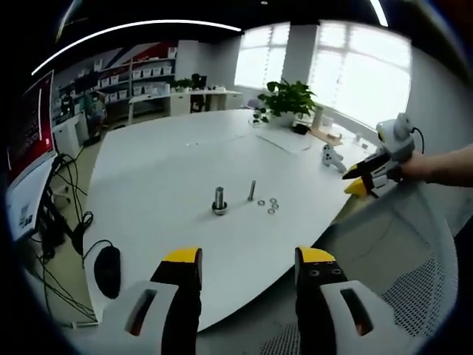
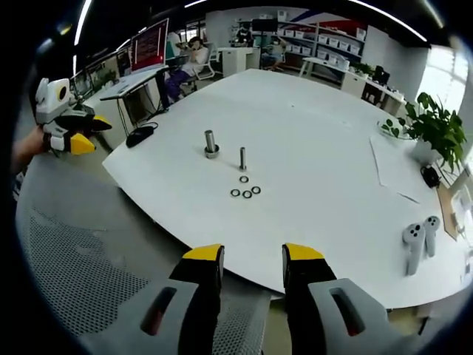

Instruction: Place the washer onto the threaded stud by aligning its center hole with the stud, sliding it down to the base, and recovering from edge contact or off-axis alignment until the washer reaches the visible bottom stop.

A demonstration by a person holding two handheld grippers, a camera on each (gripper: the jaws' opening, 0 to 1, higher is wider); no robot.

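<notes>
On the white table (image 1: 162, 185) a thick threaded stud (image 1: 219, 200) stands upright on a round base, and a thinner stud (image 1: 252, 190) stands just to its right. Several small washers (image 1: 269, 204) lie flat beside the thin one. In the right gripper view the thick stud (image 2: 211, 143), the thin stud (image 2: 242, 157) and the washers (image 2: 245, 189) sit mid-table. My left gripper (image 1: 249, 259) is open and empty, well short of the table edge. My right gripper (image 2: 253, 255) is also open and empty, off the table's edge. Each gripper appears in the other's view: left gripper (image 2: 72, 137), right gripper (image 1: 372, 176).
Two white game controllers (image 2: 415, 244) lie near the table's edge. A potted plant (image 1: 290, 97) and a paper sheet (image 2: 392, 171) sit farther along. A black mouse (image 1: 108, 271) with cables lies at one corner. A mesh chair (image 2: 74, 259) is below the grippers.
</notes>
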